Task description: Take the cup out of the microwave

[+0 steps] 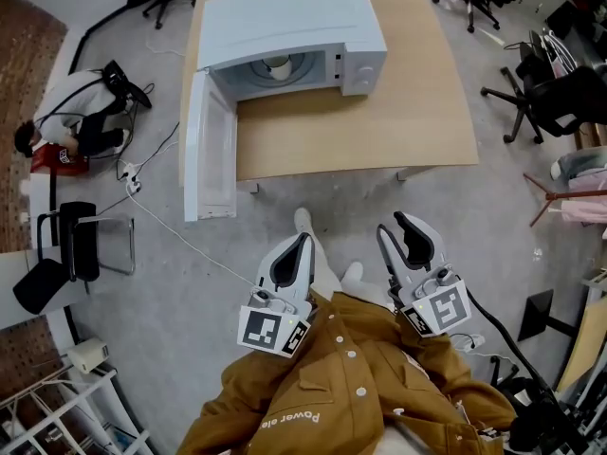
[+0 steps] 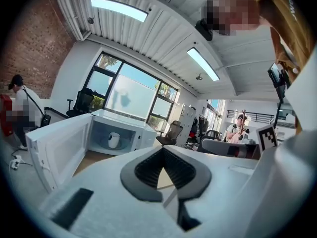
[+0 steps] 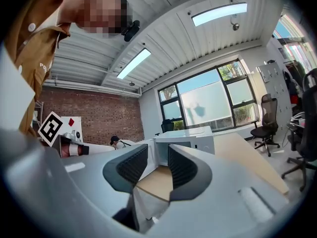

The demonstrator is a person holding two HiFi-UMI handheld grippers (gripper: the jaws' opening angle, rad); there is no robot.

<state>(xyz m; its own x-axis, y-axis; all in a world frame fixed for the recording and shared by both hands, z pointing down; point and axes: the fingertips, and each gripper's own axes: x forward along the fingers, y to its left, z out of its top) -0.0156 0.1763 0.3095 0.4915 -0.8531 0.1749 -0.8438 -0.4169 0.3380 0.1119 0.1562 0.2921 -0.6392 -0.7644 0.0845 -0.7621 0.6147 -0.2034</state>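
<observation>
A white microwave (image 1: 294, 31) stands on the wooden table (image 1: 379, 131) with its door (image 1: 209, 145) swung wide open to the left. Inside on the turntable sits a white cup (image 1: 278, 65), which the left gripper view shows as a small cup (image 2: 114, 140) in the cavity. Both grippers are held low over the floor, well short of the table. My left gripper (image 1: 303, 242) is shut with nothing in it, its tips meeting (image 2: 162, 150). My right gripper (image 1: 394, 226) is open and empty, with a clear gap between its pads (image 3: 132, 165). The right gripper view shows the microwave (image 3: 185, 138) but hides the cup.
A person (image 1: 71, 112) crouches on the floor at the left, beside cables (image 1: 152, 207). A black chair (image 1: 71, 245) stands left of me and office chairs (image 1: 531, 93) on the right. Another person (image 2: 238, 129) is far off in the left gripper view.
</observation>
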